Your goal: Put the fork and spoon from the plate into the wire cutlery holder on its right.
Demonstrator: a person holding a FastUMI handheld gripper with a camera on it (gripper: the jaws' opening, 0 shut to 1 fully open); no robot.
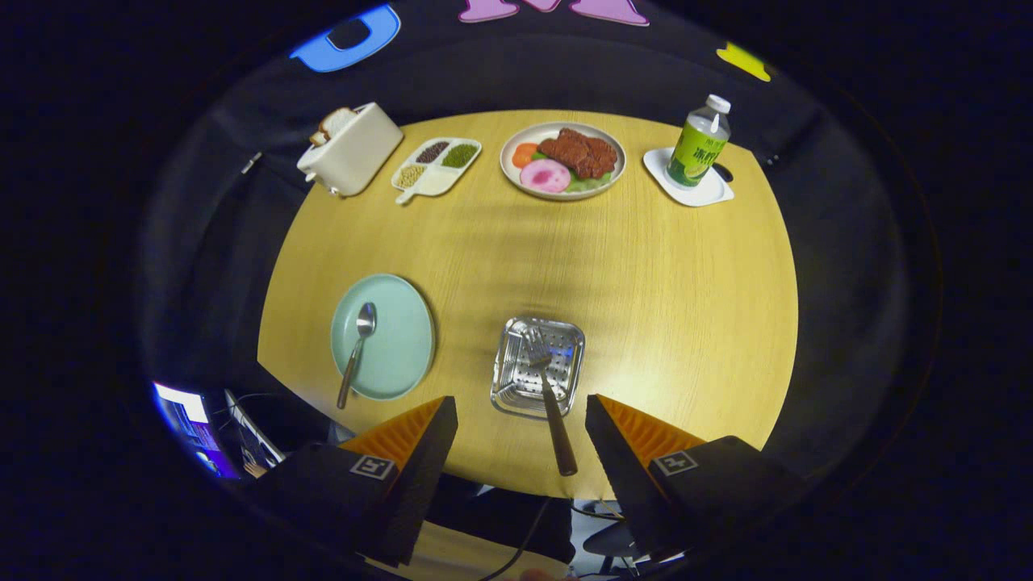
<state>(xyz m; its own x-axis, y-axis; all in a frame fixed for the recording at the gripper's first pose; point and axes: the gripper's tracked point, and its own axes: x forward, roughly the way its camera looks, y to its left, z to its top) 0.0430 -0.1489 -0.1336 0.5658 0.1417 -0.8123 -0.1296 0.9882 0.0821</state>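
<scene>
A pale green plate (395, 339) lies on the round wooden table, left of the fingers. A spoon (357, 351) rests on it, bowl away from me, handle hanging over the near rim. The wire cutlery holder (539, 363) stands just ahead of the fingers, right of the plate. The fork (550, 395) stands in it, tines down inside, its dark handle leaning out toward me between the fingers. My gripper (520, 420) hovers high above the near table edge, open, touching nothing.
Along the far side sit a white toaster with bread (349, 149), a divided dish of beans (437, 165), a plate of food (563, 160) and a bottle (699, 144) on a white coaster. A monitor (190, 424) glows below the table's left edge.
</scene>
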